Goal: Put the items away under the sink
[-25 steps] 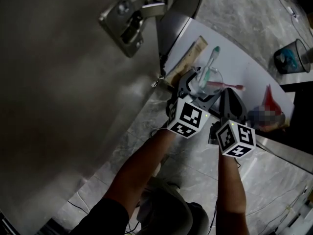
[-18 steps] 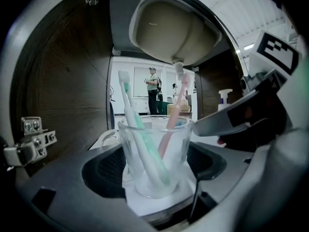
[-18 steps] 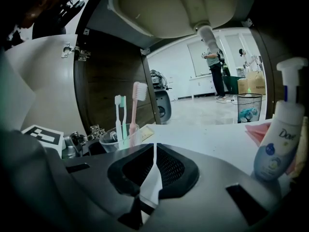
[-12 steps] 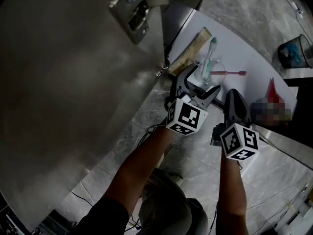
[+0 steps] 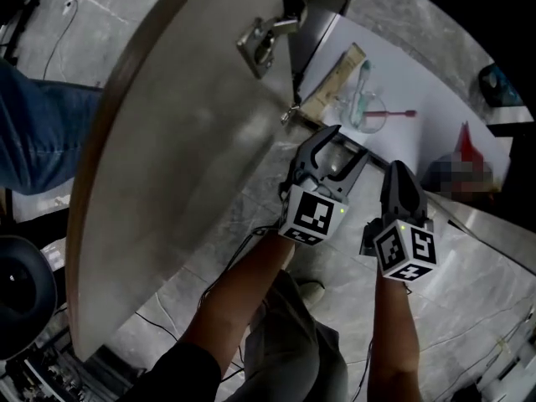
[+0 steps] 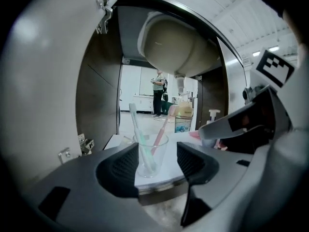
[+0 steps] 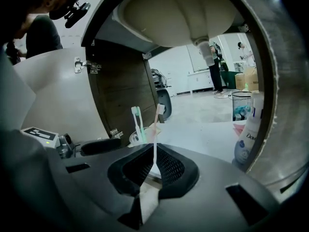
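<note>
The clear glass cup (image 6: 151,154) stands upright, mouth up, near the front edge of the white cabinet shelf (image 5: 429,105), beneath the pale sink basin (image 6: 176,47). Its long axis is vertical. In the left gripper view the green toothbrush (image 6: 138,132) inside it leans toward 11 o'clock and the pink toothbrush (image 6: 162,129) toward 1 o'clock, both with bristle heads up. In the steep head view the green handle runs toward 12 o'clock and the pink toward 3 o'clock. A long tan cardboard box (image 5: 334,80) lies flat just at the cup's 11 o'clock, its length running from 7 to 1 o'clock. A red pouch (image 5: 466,144) sits well apart at the cup's 4 o'clock, and a white bottle with a blue label (image 7: 247,138) stands by the cabinet's right edge. The left gripper (image 5: 345,146) hovers off the shelf at the cup's 7 o'clock. Its jaws have just been closing yet stand apart, with nothing between the pads and the cup beyond their tips. The right gripper (image 5: 396,176), at the left one's 4 o'clock, has its jaws pressed together and holds nothing. The grey cabinet door (image 5: 180,149), swung open on its metal hinge (image 5: 263,42), fills the 9 o'clock side. Grey marbled floor tiles (image 5: 469,283) lie below. Beyond the shelf a bright white room shows, with a dark mesh wastebasket (image 7: 240,106).
</note>
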Demonstrator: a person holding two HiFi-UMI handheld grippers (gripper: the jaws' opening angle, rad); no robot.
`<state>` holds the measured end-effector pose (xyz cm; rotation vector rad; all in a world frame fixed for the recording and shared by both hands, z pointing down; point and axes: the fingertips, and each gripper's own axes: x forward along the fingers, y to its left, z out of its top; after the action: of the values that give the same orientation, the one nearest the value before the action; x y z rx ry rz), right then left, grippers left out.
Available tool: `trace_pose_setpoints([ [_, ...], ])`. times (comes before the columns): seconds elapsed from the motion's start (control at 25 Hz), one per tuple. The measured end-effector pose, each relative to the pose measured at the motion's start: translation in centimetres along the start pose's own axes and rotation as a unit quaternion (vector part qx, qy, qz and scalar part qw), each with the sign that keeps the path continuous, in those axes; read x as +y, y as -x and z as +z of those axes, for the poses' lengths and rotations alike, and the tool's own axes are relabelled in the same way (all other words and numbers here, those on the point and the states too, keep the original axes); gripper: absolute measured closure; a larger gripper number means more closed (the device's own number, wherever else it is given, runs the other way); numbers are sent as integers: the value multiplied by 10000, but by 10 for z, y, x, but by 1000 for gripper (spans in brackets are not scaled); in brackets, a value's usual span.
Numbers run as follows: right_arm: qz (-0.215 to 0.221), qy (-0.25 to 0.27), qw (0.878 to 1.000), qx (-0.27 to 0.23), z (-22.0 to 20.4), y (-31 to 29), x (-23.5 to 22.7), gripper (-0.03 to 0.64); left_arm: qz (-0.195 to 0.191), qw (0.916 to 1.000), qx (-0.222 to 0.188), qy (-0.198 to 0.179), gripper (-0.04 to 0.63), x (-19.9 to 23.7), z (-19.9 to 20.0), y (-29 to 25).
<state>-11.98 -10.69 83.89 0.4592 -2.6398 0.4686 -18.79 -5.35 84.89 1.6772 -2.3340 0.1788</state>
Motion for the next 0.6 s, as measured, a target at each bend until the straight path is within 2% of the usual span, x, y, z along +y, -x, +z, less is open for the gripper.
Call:
trace_pose_setpoints([
  [0.2, 95, 72, 9999, -3, 21, 24, 23, 577, -206, 9995, 118, 231, 547, -18, 30, 38],
  [0.4, 221, 182, 9996, 3, 55, 55, 47, 577, -371, 9984, 69, 409, 583, -36, 76, 69],
  [0.6, 329, 267, 9991, -58, 99, 87, 69, 577, -425, 9985, 34, 354, 583, -47, 139, 94],
])
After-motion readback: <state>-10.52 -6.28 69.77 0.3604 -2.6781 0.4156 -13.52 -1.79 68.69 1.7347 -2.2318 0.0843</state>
